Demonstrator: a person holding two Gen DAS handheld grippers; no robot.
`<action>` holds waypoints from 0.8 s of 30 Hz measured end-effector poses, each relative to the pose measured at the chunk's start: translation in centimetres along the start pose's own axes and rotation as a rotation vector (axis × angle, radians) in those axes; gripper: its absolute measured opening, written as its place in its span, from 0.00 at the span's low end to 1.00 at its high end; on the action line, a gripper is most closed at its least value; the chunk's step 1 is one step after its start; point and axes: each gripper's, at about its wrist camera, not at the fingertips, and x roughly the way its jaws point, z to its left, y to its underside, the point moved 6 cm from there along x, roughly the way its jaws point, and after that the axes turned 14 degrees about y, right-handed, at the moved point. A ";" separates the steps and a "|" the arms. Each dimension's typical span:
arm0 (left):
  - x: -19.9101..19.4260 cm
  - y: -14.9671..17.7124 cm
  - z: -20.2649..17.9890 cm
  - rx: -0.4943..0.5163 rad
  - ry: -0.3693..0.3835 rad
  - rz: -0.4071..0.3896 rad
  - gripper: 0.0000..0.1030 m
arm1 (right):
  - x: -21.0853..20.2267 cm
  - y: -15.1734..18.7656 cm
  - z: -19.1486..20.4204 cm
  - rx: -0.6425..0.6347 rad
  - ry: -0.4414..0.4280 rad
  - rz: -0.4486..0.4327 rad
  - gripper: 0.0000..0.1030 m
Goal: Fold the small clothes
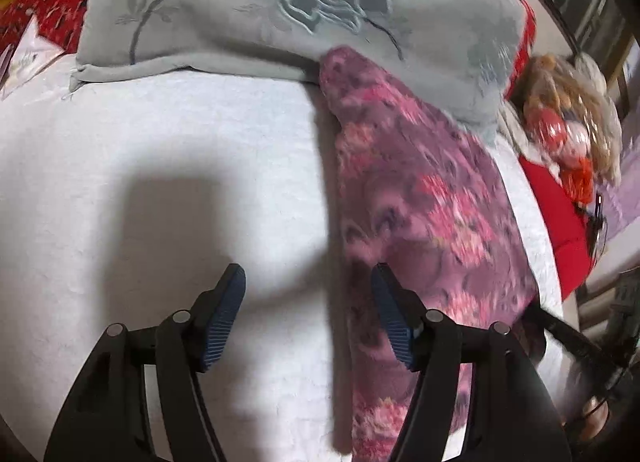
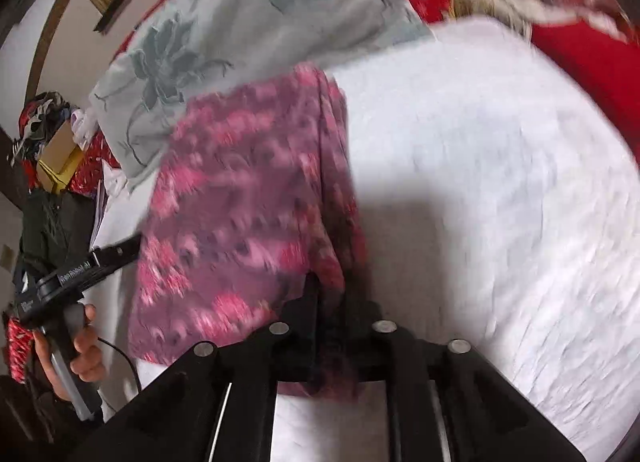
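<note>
A purple and pink floral fleece garment (image 1: 420, 198) lies lengthwise on the white bed sheet (image 1: 160, 142). My left gripper (image 1: 308, 274) is open and empty, hovering over the sheet at the garment's left edge, its right finger over the fabric. In the right wrist view the garment (image 2: 248, 202) fills the middle left. My right gripper (image 2: 324, 290) is shut on the garment's near edge, with fabric bunched between the jaws. The left gripper's body (image 2: 80, 274) shows there at the left, held by a hand.
A grey blanket with a flower pattern (image 1: 280, 14) lies folded at the back, overlapping the garment's far end. Red bedding (image 1: 560, 222) and a doll (image 1: 560, 118) lie at the right. A cardboard box and clutter (image 2: 56, 158) sit beyond the bed.
</note>
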 end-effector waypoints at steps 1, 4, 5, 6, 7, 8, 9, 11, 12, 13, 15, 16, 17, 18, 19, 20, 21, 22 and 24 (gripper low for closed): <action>0.0 -0.5 0.4 -0.020 0.006 -0.017 0.63 | -0.5 -1.2 0.2 0.017 -0.016 -0.035 0.18; 0.5 -2.1 1.0 -0.063 0.035 -0.046 0.63 | -0.2 -5.8 0.9 0.088 -0.067 -0.103 0.40; 0.7 -2.6 1.1 -0.072 0.038 -0.051 0.63 | 0.5 -7.2 1.2 0.105 -0.093 -0.110 0.43; 0.9 -3.1 1.2 -0.083 0.041 -0.058 0.63 | 1.7 -8.8 1.7 0.121 -0.110 -0.104 0.43; 1.1 -3.3 1.1 -0.088 0.047 -0.060 0.63 | 2.5 -9.8 2.0 0.135 -0.107 -0.100 0.44; 1.4 -3.4 1.0 -0.094 0.059 -0.058 0.63 | 3.8 -10.9 2.3 0.144 -0.100 -0.090 0.43; 1.8 -3.5 0.9 -0.099 0.068 -0.047 0.63 | 5.2 -11.7 2.5 0.148 -0.076 -0.078 0.44; 2.5 -3.6 0.6 -0.102 0.081 -0.032 0.63 | 7.3 -12.9 2.9 0.150 -0.045 -0.052 0.40; 2.6 -3.7 0.4 -0.086 0.076 -0.036 0.63 | 8.4 -13.5 3.6 0.131 -0.065 -0.022 0.17; 2.7 -3.8 0.2 -0.075 0.065 -0.039 0.63 | 8.6 -13.8 4.1 0.101 -0.076 -0.022 0.04; 2.9 -3.9 0.0 -0.063 0.048 -0.042 0.63 | 7.4 -14.8 5.2 0.012 -0.078 -0.118 0.05; 3.0 -3.9 0.1 -0.070 0.051 -0.044 0.63 | 7.0 -14.9 5.3 0.013 -0.079 -0.148 0.05; 3.1 -3.9 0.1 -0.076 0.058 -0.042 0.65 | 7.2 -14.9 4.6 0.036 -0.066 -0.153 0.05; 3.2 -3.9 0.0 -0.081 0.066 -0.037 0.66 | 8.4 -14.7 3.7 0.062 -0.044 -0.118 0.05; 3.3 -4.0 0.0 -0.081 0.066 -0.035 0.66 | 9.8 -14.4 3.0 0.069 -0.017 -0.067 0.05; 3.1 -3.8 0.1 -0.074 0.065 -0.025 0.66 | 10.8 -13.9 2.6 0.068 -0.006 -0.031 0.05; 2.9 -3.9 0.0 -0.060 0.046 -0.028 0.66 | 10.7 -13.8 2.6 0.074 -0.012 -0.037 0.07; 2.8 -3.9 -0.1 -0.050 0.034 -0.029 0.66 | 9.9 -14.0 2.6 0.087 -0.011 -0.058 0.09; 2.7 -3.9 -0.3 -0.041 0.022 -0.030 0.66 | 8.2 -13.9 2.9 0.107 -0.041 -0.082 0.13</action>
